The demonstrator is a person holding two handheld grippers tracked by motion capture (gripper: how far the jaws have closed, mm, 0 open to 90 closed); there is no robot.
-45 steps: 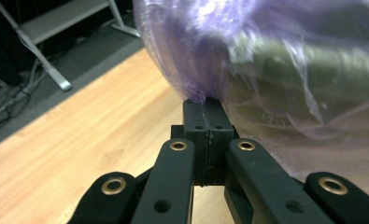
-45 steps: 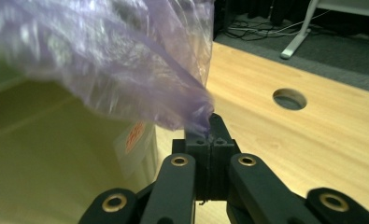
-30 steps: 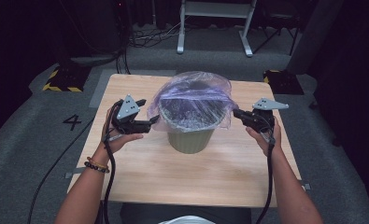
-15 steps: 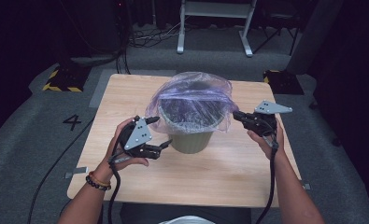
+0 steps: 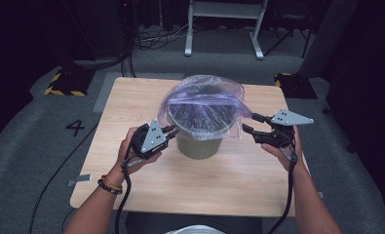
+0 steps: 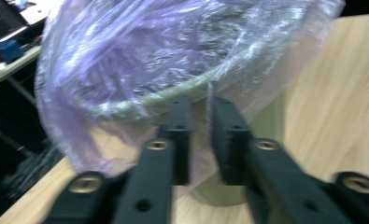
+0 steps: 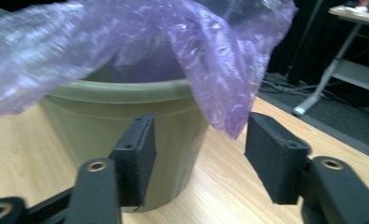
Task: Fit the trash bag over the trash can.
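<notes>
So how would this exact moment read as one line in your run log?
scene: green bin lined with purple bag | left gripper: nearly closed on bag edge | right gripper: open beside bag's hanging corner

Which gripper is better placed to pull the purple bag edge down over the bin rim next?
Left, probably: the left gripper has its jaws nearly closed around the translucent purple plastic bag at the olive-green plastic bin rim. The right gripper is open beside it.

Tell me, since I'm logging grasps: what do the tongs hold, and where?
The left tongs pinch the purple bag's hanging edge beside the green bin. The right tongs stand open, holding nothing.
</notes>
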